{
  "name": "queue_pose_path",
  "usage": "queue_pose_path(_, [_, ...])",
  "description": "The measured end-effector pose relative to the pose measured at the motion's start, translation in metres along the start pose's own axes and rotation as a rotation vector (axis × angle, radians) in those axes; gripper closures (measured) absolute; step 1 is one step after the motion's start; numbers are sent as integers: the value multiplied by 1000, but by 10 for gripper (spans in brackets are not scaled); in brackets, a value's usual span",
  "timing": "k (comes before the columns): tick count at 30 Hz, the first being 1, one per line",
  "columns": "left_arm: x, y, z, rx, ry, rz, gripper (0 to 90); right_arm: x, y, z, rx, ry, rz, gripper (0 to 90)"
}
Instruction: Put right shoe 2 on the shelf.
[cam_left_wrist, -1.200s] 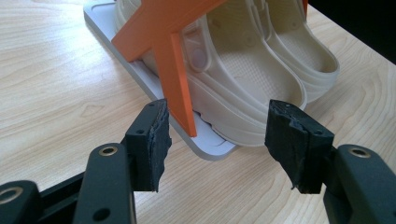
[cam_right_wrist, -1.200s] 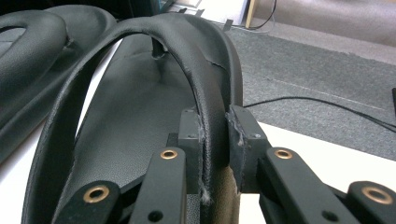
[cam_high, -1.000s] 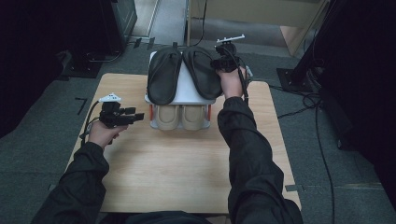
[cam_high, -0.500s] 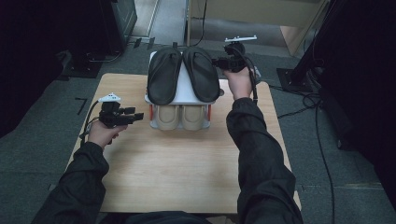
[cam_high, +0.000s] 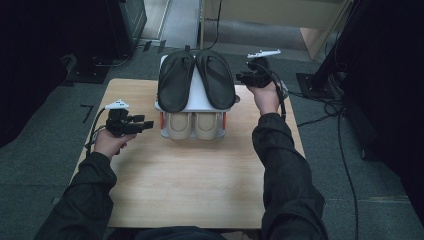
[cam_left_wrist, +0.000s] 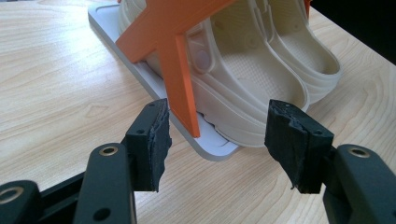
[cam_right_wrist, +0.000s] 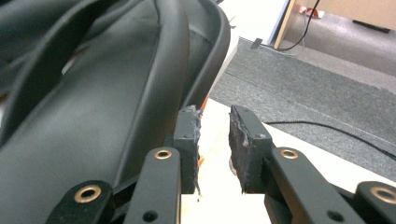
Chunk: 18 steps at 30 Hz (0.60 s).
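A small two-level rack (cam_high: 197, 96) stands at the table's far middle. Two black sandals (cam_high: 216, 77) lie on its white top shelf, and a pair of beige clogs (cam_high: 192, 125) sits underneath. My left gripper (cam_high: 149, 123) hovers left of the rack and points at it. Its jaws are wide open, framing an orange rack support (cam_left_wrist: 180, 70) and the clogs (cam_left_wrist: 261, 70) on the grey base (cam_left_wrist: 140, 70). My right gripper (cam_high: 239, 77) is just right of the right sandal. In the right gripper view the right gripper (cam_right_wrist: 215, 116) has a narrow gap between its pads, nothing in it, and the black sandal (cam_right_wrist: 93, 93) lies to its left.
The wooden table (cam_high: 200, 180) has bare room in front of the rack and on both sides. Cables (cam_high: 340, 115) trail over the grey carpet to the right. A wooden cabinet (cam_high: 280, 12) stands behind the table, and dark furniture at the back left.
My right gripper has moved right, off the right sandal's edge to a spot beside the rack. The left gripper has stayed where it was.
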<state>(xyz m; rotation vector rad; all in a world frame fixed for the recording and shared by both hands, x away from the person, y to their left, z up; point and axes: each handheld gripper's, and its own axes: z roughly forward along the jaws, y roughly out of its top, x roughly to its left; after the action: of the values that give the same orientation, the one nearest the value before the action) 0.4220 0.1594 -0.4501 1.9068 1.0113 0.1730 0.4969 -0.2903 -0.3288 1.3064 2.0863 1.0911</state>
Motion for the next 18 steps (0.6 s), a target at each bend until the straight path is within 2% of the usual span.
queue_pose_path(5, [1, 0, 0, 2, 3, 2, 403, 0, -13, 9, 12, 17, 10, 726])
queue_pose_path(10, [1, 0, 0, -3, 4, -4, 403, 4, -16, 10, 6, 18, 9, 724])
queue_pose_path(15, [0, 0, 0, -1, 3, 2, 403, 5, -20, 8, 12, 39, 24, 725])
queue_pose_path(18, [-1, 0, 0, 6, 3, 6, 402, 8, -20, 7, 24, 52, 11, 722])
